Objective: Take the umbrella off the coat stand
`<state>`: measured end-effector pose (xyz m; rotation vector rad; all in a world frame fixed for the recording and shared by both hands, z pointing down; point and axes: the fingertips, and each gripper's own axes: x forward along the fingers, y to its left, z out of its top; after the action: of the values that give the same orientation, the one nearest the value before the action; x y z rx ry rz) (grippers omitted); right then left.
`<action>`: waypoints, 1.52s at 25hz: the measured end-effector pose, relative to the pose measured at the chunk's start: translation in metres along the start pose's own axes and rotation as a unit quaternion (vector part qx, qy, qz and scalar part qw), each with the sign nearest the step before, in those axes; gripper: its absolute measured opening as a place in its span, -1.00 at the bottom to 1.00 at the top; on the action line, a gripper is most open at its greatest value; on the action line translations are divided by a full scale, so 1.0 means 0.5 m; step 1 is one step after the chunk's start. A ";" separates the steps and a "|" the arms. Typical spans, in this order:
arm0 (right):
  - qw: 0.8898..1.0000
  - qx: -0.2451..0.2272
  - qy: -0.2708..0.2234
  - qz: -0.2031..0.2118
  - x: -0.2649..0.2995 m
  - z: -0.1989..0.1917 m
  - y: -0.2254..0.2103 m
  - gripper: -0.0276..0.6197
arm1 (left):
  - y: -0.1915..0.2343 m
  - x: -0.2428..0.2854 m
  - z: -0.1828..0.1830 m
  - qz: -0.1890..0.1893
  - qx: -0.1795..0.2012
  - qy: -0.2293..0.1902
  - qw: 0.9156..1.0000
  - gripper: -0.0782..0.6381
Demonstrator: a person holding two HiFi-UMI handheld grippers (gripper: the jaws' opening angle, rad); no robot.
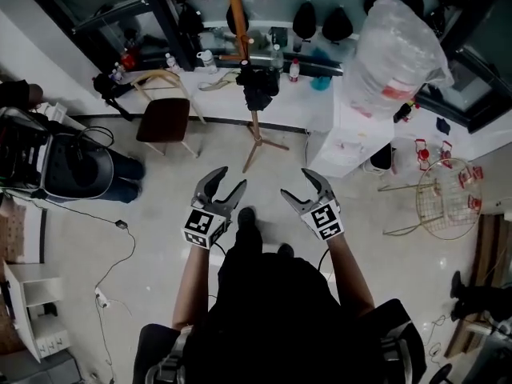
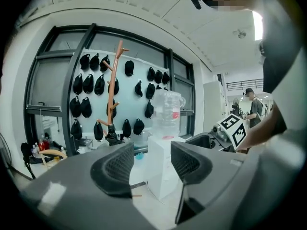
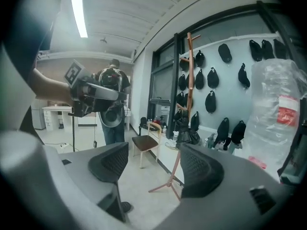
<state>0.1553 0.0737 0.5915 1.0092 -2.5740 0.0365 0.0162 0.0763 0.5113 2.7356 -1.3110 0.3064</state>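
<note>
Before coat stand (image 1: 235, 18) — umbrella (image 1: 258, 89) hung; left gripper (image 1: 232, 178), right gripper (image 1: 296, 182) agape

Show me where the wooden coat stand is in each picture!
Head view: the coat stand is at the top, a little left of the middle.
Left gripper view: it stands left of centre, before the wall of caps.
Right gripper view: it rises right of centre.
Shared landmark: the big water bottle, always right of the stand.
</note>
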 end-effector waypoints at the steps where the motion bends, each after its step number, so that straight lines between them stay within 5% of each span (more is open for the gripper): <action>1: 1.000 0.001 0.001 -0.004 0.009 0.004 -0.008 0.14 | 0.012 0.009 0.002 -0.002 -0.001 0.000 1.000 -0.12; 38: 0.993 0.009 0.050 -0.106 0.330 0.111 -0.136 0.01 | 0.391 0.193 0.021 -0.104 -0.015 0.000 0.995 -0.13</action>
<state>0.0709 -0.0930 0.5906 1.2502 -2.3679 0.0523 -0.0756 -0.1213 0.5216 2.8145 -1.0108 0.2659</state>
